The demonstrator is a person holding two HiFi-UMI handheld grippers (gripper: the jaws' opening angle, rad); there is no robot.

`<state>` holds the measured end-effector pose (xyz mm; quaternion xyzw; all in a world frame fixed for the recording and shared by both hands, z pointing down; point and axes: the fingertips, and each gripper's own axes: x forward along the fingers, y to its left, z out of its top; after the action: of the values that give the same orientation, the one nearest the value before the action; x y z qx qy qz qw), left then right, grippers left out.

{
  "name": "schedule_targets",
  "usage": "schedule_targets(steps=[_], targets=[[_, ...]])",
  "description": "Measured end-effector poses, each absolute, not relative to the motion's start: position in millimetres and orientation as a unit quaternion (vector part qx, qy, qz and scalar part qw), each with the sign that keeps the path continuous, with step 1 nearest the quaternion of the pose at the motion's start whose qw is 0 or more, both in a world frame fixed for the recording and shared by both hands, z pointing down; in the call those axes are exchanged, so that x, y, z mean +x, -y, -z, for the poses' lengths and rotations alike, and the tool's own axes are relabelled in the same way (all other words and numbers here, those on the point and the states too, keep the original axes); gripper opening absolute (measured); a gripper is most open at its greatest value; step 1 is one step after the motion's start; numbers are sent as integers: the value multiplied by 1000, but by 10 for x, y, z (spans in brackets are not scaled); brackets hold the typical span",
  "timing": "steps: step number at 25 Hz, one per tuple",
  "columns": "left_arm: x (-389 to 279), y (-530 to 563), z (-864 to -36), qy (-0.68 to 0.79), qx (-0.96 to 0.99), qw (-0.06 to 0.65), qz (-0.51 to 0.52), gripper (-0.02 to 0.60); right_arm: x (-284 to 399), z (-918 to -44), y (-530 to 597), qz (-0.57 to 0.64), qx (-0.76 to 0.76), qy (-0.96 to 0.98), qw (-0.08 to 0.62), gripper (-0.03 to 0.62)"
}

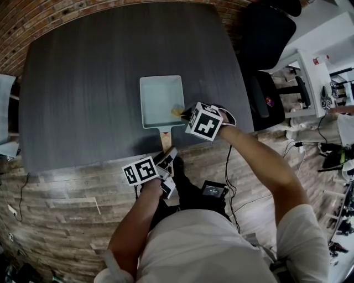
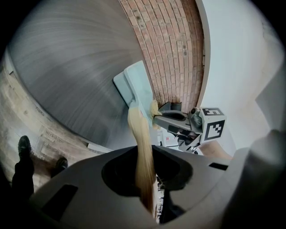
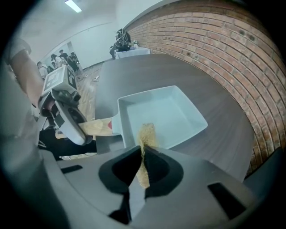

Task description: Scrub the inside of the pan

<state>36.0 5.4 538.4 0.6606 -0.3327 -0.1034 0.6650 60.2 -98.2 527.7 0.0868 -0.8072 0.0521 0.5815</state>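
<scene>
A pale blue square pan lies on the dark table with its wooden handle pointing at the near edge. My left gripper is shut on that handle, just off the table's edge. My right gripper points steeply down over the pan's near right corner and is shut on a tan scrub pad. In the right gripper view the pad sticks out between the jaws, its tip over the pan floor by the near wall. The left gripper shows beside the handle.
A black office chair stands right of the table. A brick wall runs behind it. A small black device and cables lie on the wood floor by my legs. People stand far off in the room.
</scene>
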Motion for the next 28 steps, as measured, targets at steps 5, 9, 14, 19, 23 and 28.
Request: schedule_targets(steps=[5,9,14,19,23,28], targets=[[359,-48,-5387,333,660,665,102,80,613,-5273,814,-63,72,808,581,31],[362,-28,-5389,331,662,665,100,80,635,-5205,691,-60,44,807,586,32],[351,12,-5395,331,663,664,97,80,485,-4944,749,-51,29,821,569,31],[387,79,-5390,331,670,659,85,80,206,-4807,1099,-15,47,828,558,31],[413,109,-5323,312,693,646,77,125,-82,-4798,1506,28,77,825,559,31],[438,93,-5277,292,701,645,81,175,-425,-4868,1973,59,111,816,565,31]])
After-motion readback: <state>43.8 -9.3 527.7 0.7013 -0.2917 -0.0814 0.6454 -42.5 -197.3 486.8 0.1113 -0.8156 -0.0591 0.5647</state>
